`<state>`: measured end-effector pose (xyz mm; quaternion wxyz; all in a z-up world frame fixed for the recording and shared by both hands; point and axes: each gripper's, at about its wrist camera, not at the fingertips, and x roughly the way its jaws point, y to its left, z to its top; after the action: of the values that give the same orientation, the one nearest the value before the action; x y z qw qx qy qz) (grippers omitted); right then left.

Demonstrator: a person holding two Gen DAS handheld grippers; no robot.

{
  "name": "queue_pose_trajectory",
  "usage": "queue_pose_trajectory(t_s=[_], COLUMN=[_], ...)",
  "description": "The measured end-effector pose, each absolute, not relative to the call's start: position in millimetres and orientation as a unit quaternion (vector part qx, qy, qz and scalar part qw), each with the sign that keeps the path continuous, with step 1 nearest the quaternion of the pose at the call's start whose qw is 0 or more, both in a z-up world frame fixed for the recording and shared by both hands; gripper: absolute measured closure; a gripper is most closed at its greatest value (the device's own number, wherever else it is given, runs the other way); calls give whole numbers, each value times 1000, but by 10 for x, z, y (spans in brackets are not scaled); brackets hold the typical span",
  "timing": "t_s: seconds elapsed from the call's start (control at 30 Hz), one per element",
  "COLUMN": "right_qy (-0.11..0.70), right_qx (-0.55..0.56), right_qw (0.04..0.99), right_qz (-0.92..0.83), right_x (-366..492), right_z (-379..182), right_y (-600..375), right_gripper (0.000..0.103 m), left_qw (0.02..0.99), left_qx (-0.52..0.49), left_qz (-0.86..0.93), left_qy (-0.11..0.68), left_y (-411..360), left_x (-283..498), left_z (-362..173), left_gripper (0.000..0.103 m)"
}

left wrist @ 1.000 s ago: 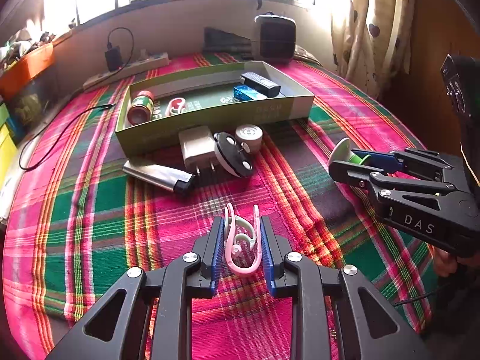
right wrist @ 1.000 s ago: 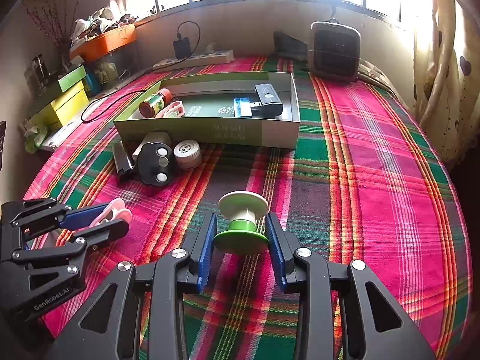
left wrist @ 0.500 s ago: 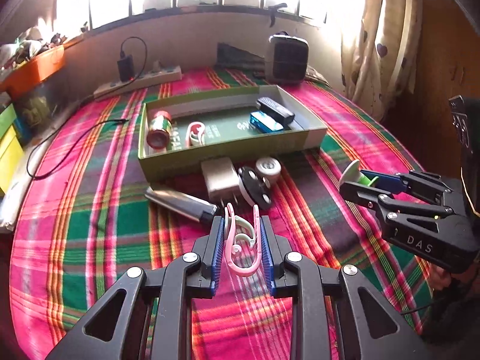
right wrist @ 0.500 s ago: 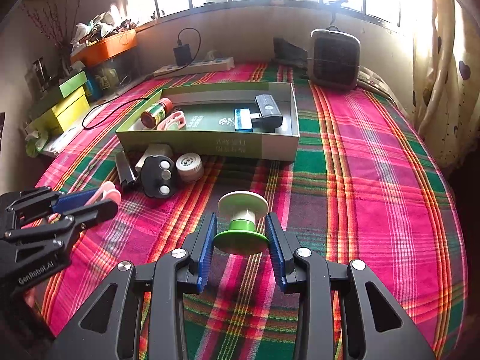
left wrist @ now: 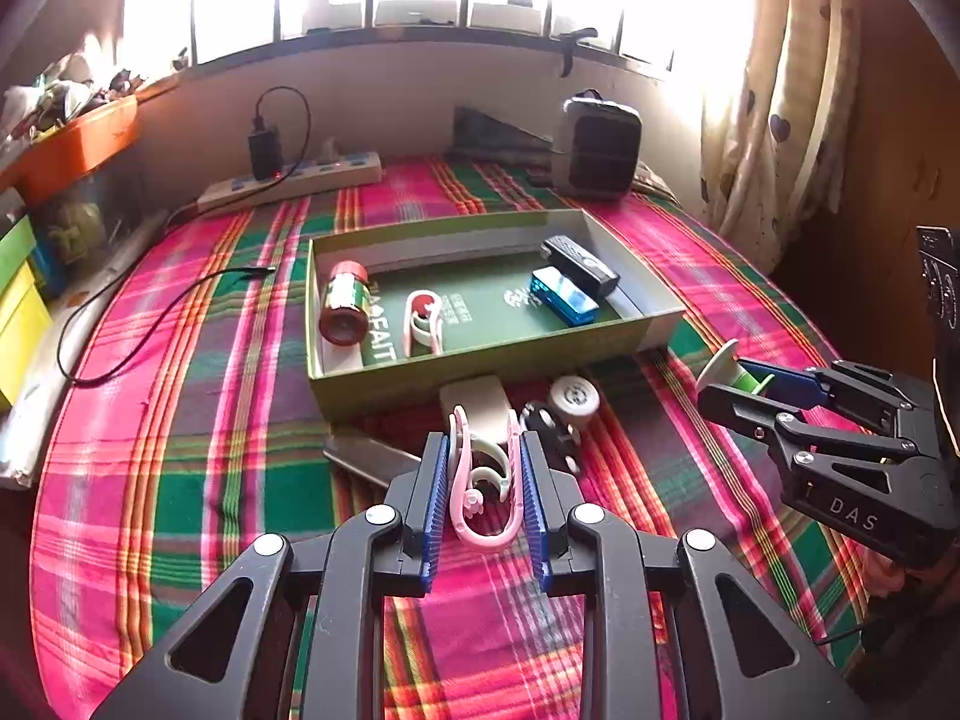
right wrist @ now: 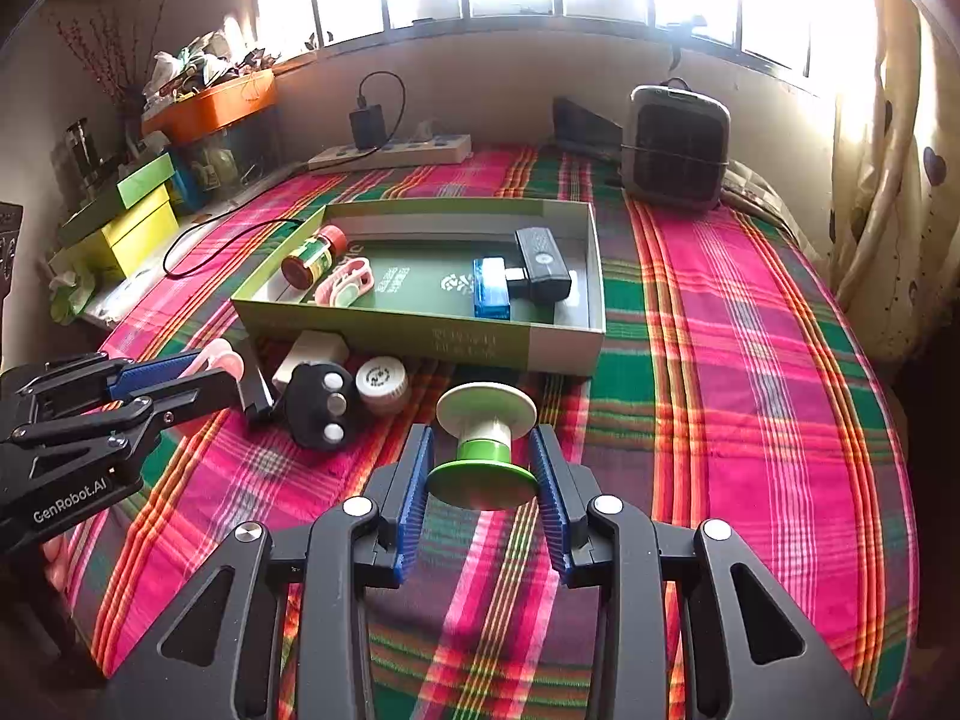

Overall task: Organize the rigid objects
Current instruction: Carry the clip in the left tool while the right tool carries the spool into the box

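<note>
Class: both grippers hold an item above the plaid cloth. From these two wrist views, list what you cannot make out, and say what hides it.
- Left wrist view: the dark flat bar and beige plastic block are half hidden by the left gripper and its pink clip.
- Both views: print on the green cardboard box is too small.
- Right wrist view: window glare; the right gripper holds a green-and-white spool.

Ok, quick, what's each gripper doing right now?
Left gripper: shut on the pink clip.
Right gripper: shut on the green spool.
</note>
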<state>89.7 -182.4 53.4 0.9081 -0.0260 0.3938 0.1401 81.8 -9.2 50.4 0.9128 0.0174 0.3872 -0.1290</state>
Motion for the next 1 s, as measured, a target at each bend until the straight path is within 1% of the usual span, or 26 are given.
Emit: queue_pose_trajectory(t_s=[0.57,1.0], right_qy=[380,391], right_qx=[-30,-39], right_qw=[913,907], right_qz=[143,151], right_x=[1367,1904], right_z=[722,685], right_y=[-1726,-1603], right_gripper=[68,68], left_qw=[916,909], left_qx=[-1,-12], left_qz=[-121,-113], left_qy=[383,400], left_y=[63,110], left_x=[1413,1980], left_z=[637,552], left_gripper=[81,81])
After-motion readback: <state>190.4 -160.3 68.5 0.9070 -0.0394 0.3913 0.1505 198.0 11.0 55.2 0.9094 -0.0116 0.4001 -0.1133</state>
